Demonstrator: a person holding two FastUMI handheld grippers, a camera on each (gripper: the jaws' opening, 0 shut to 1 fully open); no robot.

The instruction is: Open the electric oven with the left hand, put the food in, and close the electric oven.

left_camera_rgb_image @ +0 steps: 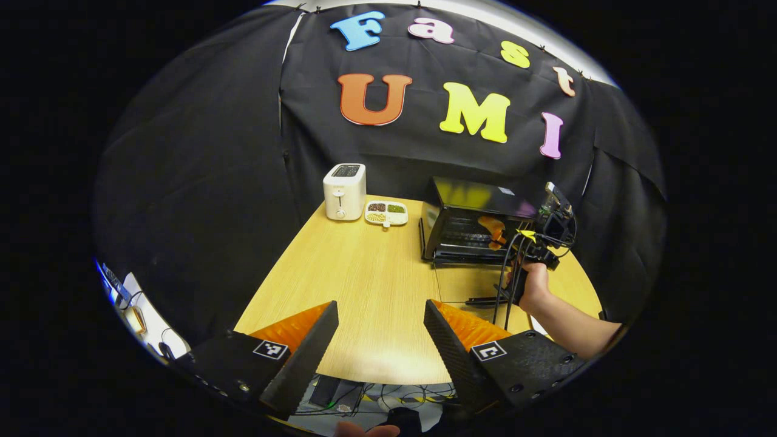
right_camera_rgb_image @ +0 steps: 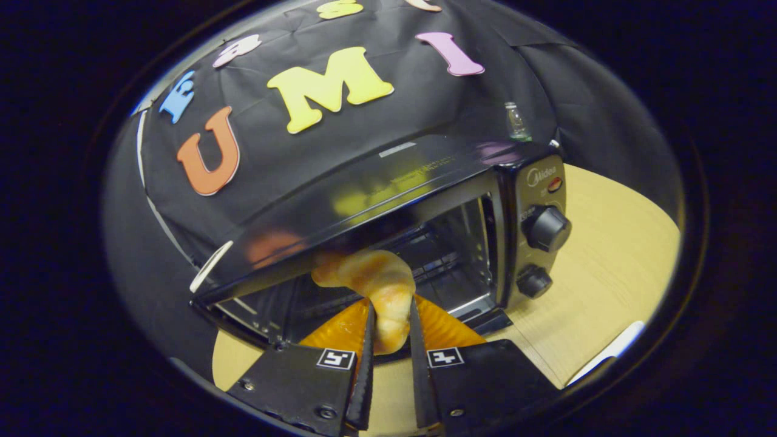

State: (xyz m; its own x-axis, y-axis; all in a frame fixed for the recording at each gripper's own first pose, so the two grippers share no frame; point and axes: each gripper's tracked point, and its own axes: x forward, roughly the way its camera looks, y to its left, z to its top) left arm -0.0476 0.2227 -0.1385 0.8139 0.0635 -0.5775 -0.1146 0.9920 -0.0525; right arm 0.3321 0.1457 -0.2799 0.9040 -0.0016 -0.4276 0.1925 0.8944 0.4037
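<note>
A: Okay, left gripper view? 
B: Left gripper (left_camera_rgb_image: 380,331) spread wide, holding nothing, over the table's (left_camera_rgb_image: 364,273) near edge. Oven (left_camera_rgb_image: 473,227) far right, door down. 
A: Right gripper view? 
B: Right gripper (right_camera_rgb_image: 388,321) pinching the croissant (right_camera_rgb_image: 376,285) at the oven (right_camera_rgb_image: 425,218) mouth.

Golden croissant (right_camera_rgb_image: 376,285) at open oven (right_camera_rgb_image: 425,200) mouth

Staged recording booth, kitchen mock-up: black cloth wall (left_camera_rgb_image: 200,182) enclosing a wooden bench (left_camera_rgb_image: 364,285); toaster (left_camera_rgb_image: 344,191) at 11 o'clock, electric oven (left_camera_rgb_image: 470,227) at 1 o'clock; loose cables (left_camera_rgb_image: 388,397) beneath at 6 o'clock.
</note>
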